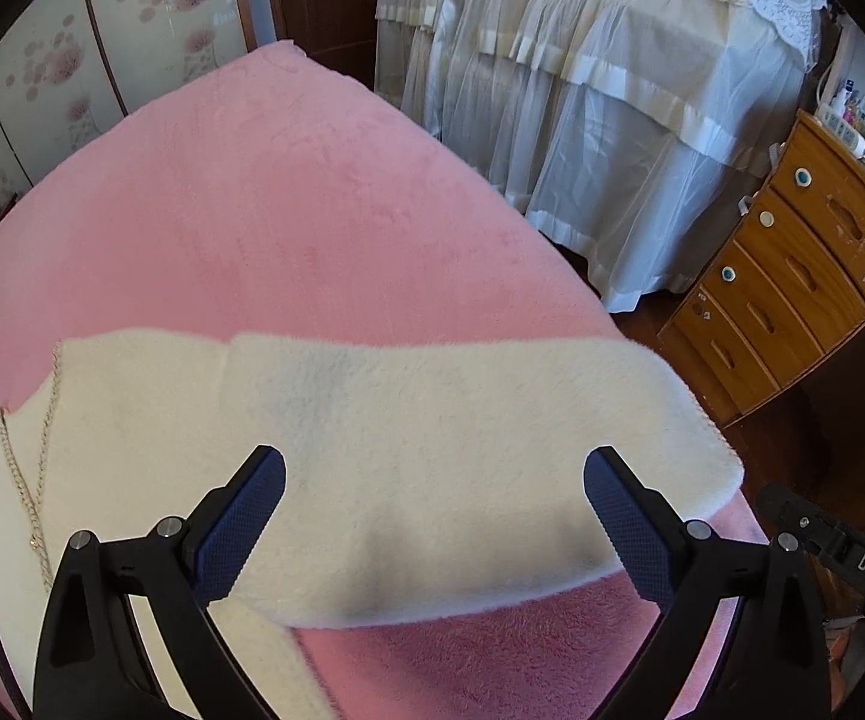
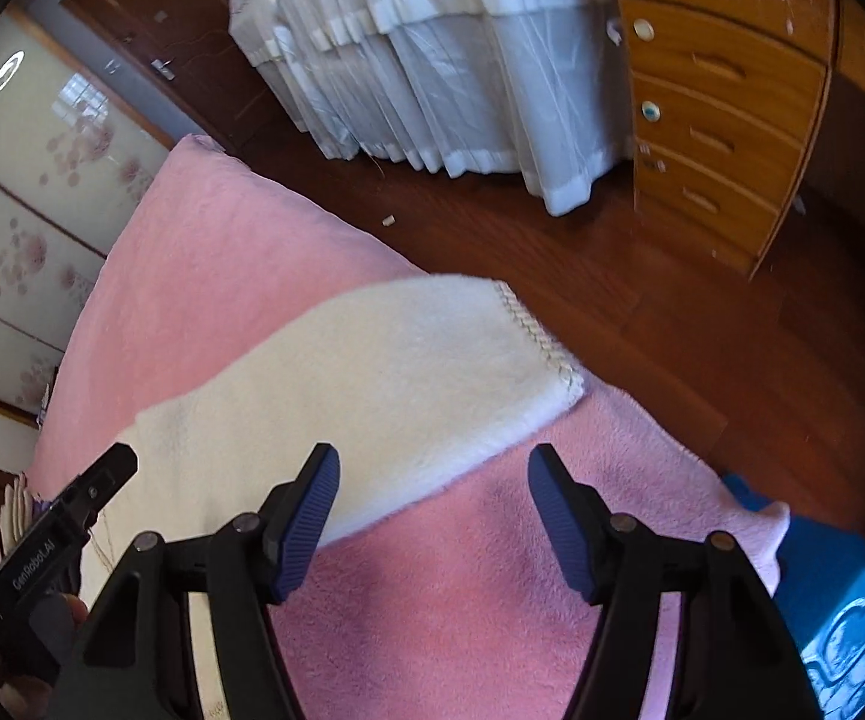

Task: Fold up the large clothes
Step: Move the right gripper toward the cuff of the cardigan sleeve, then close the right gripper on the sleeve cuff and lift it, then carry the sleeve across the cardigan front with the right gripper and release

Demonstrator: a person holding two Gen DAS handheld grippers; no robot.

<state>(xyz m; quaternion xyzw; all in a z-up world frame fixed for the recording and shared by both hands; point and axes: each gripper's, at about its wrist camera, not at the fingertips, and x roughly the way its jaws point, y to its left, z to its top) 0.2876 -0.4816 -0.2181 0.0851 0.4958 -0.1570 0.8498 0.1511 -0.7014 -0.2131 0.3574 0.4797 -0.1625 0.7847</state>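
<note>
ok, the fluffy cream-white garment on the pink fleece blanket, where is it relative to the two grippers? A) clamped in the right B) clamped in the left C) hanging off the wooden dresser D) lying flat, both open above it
D: the fluffy cream-white garment lies on the pink fleece blanket; left gripper and right gripper both open, gripping nothing.

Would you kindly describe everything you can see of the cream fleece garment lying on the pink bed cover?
The cream fleece garment is a thick, fluffy piece lying flat on the pink bed cover. One long sleeve-like part stretches toward the bed's edge near the wooden floor, ending in a cuff with stitched trim. A pale chain-like trim runs along the body part. Folded layers overlap, casting a soft shadow. Neither open gripper touches it; only the cover does.
</note>
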